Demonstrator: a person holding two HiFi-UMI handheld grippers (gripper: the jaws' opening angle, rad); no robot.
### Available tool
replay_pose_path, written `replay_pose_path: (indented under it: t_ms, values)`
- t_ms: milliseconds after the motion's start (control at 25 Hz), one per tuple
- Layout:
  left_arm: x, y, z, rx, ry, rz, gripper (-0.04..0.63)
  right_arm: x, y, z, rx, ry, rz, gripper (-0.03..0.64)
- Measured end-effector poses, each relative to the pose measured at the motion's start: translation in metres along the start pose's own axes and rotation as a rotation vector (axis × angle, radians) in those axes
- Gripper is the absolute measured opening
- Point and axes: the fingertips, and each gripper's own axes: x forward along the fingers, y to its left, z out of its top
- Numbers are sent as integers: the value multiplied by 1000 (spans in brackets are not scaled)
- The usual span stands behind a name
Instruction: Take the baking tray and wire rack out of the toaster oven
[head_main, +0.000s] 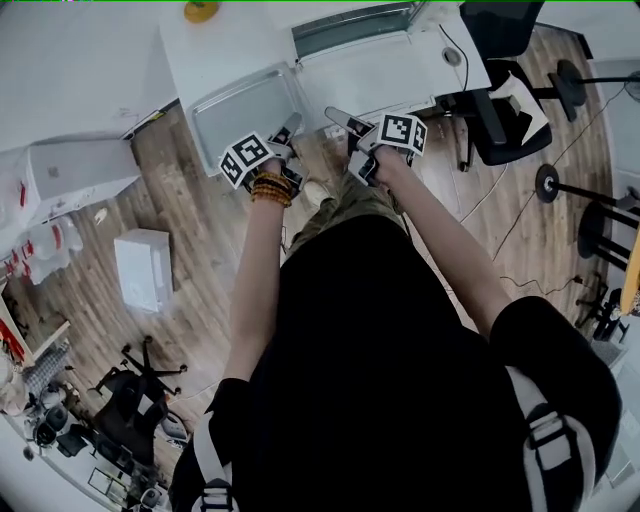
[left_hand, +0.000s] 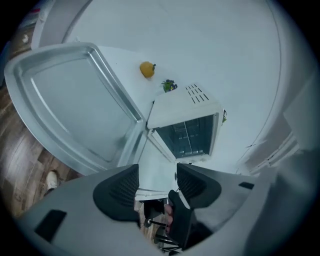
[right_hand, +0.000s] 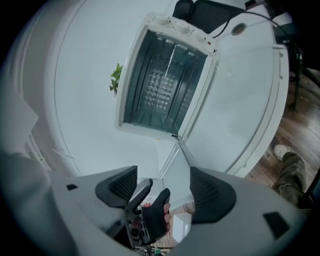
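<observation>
A white table (head_main: 215, 55) fills the top of my head view. On it sits 1 small yellow fruit-like thing (head_main: 201, 11), which my left gripper view shows with a dark stem (left_hand: 147, 69), and near that lies a green leafy sprig (left_hand: 169, 85). Below me is a wood-plank floor (head_main: 200, 240). A white box (head_main: 146, 268) stands on it to my left, well apart from the table. To my right a black office chair (head_main: 505, 110) stands just beside the table's corner. My light shoe (head_main: 316, 192) rests on the planks near the table's edge. Lower left, a black star-shaped chair base (head_main: 150, 375) lies on the floor.
</observation>
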Motion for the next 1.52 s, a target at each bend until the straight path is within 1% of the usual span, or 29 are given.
replay_pose_path:
  t_ms: [120, 240, 400, 480, 640, 760, 840, 1080, 1320, 1520]
  values:
    - [27, -20, -18, -13, 44, -39, 232, -23, -3, 35, 12, -98, 6, 318]
    - [45, -39, -33, 15, 85, -65, 230, -45, -8, 58, 10, -151, 3, 318]
    - [63, -62, -43, 57, 99, -112, 227, -75, -16, 80, 19, -215, 3, 318]
    - [70, -73, -40, 82, 76, -142, 219, -87, -21, 90, 30, -244, 0, 318]
    - [79, -93, -22, 114, -25, -201, 196, -101, -26, 110, 53, -278, -3, 318]
    - [87, -112, -19, 111, -63, -243, 193, -108, -25, 128, 57, -281, -3, 318]
    - [93, -121, -18, 100, -78, -256, 192, -109, -22, 142, 59, -280, 4, 318]
    - [102, -128, -2, 51, -167, -230, 183, -100, -8, 179, 52, -271, 39, 318]
    - [119, -133, 29, 8, -256, -210, 176, -83, -3, 217, 65, -244, 58, 316]
    - [139, -129, 45, -11, -293, -162, 170, -67, -4, 252, 91, -235, 75, 316]
